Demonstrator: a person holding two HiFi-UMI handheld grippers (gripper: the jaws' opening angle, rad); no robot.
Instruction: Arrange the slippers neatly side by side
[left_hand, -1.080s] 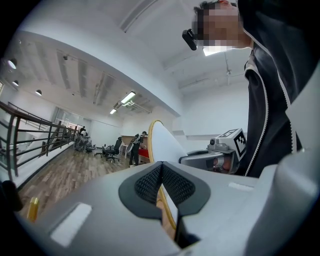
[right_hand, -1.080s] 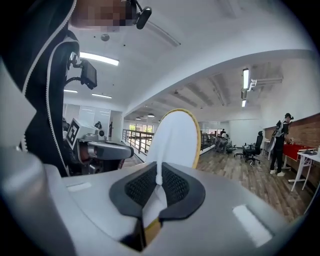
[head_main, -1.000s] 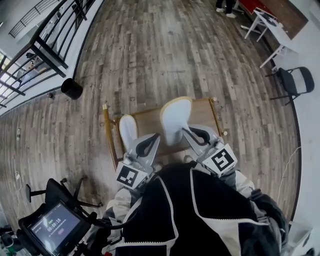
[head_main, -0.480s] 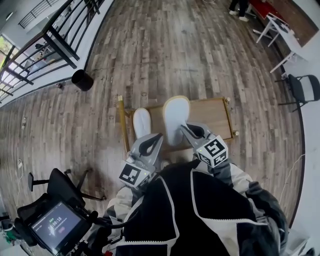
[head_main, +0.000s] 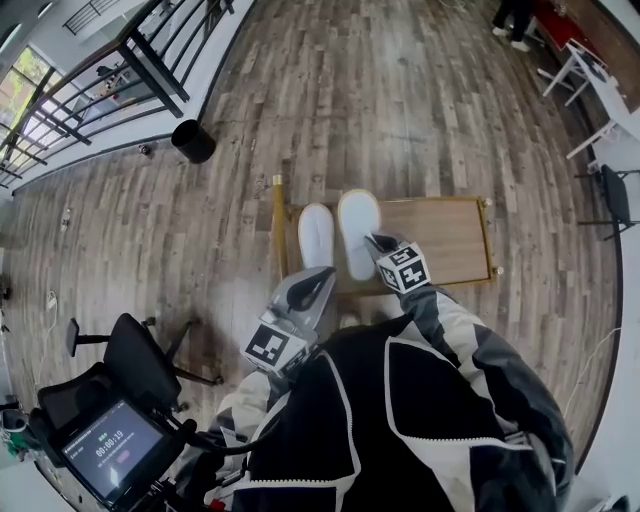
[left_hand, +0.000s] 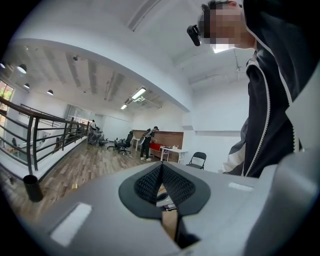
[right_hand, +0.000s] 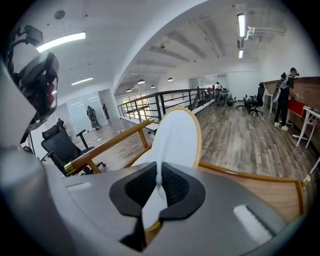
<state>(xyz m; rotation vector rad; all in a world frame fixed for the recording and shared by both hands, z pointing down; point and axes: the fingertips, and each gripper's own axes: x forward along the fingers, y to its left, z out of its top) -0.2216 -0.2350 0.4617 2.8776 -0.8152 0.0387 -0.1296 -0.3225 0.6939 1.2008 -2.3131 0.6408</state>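
While clamped, right gripper (right_hand: 159, 182): on heel fabric of white tan-rimmed slipper (head_main: 358, 225).
left gripper (left_hand: 161, 172): closed, empty, off bench.
second white slipper (head_main: 316, 235): just beside, near low wooden bench (head_main: 450, 235) left rail.
room: bench bare to right.

Pretty clearly an open-plan office, loft-style. There's a wood-plank floor (head_main: 400, 100) running the whole length, a black metal railing (head_main: 150, 70) along one side, and a curved white ceiling with strip lights (right_hand: 242, 25). A black swivel chair (head_main: 140, 360) sits right next to us, and more office chairs (left_hand: 122, 144) are parked at the far end. There are white desks (head_main: 600, 90) by a brown wall, a black folding chair (head_main: 615, 195), and a small black bin (head_main: 193, 141) near the railing. A couple of people (left_hand: 148, 142) are standing by the desks.
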